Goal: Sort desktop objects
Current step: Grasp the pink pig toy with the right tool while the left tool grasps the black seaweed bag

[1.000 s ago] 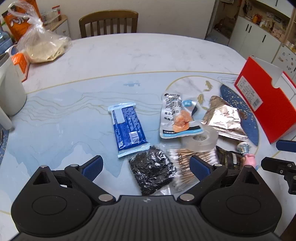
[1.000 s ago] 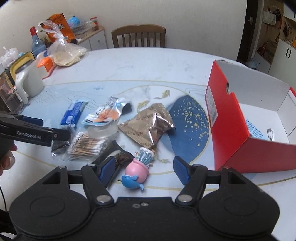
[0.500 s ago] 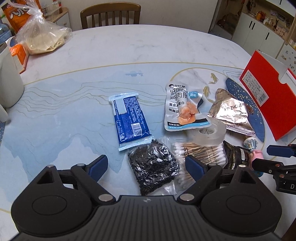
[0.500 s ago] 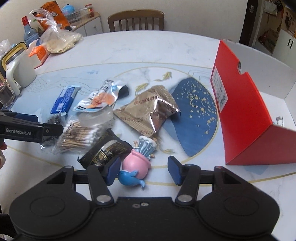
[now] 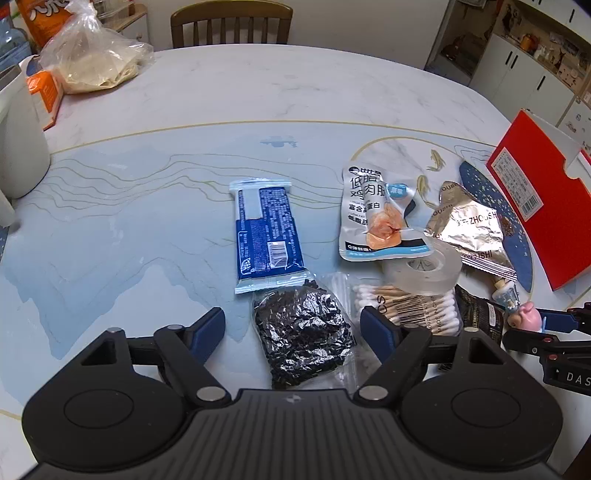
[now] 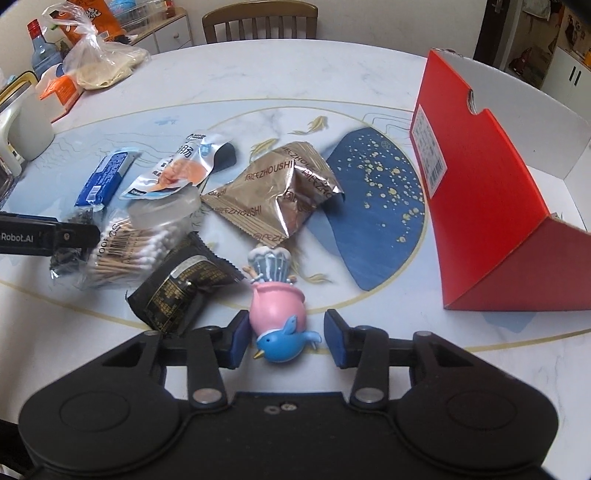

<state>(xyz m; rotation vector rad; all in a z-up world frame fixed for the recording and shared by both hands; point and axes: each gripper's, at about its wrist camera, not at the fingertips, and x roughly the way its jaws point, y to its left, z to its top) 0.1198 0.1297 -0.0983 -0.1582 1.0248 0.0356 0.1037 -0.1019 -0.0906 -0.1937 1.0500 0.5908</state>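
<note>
A pink figurine with a blue bird lies on the table between the fingers of my right gripper, which is open. Its left pad is close against the figurine and its right pad stands apart. My left gripper is open, its fingers on either side of a clear bag of black bits. Around these lie a blue packet, a chicken snack pouch, a tape roll, a cotton swab pack, a gold foil packet and a dark packet.
An open red box stands at the right of the table. At the far left are a white jug, an orange carton and a plastic bag. A wooden chair stands behind the table.
Both grippers have moved forward and lower over the pile. The right fingers have narrowed and now straddle the figurine. The left fingers have narrowed slightly around the black bag.
</note>
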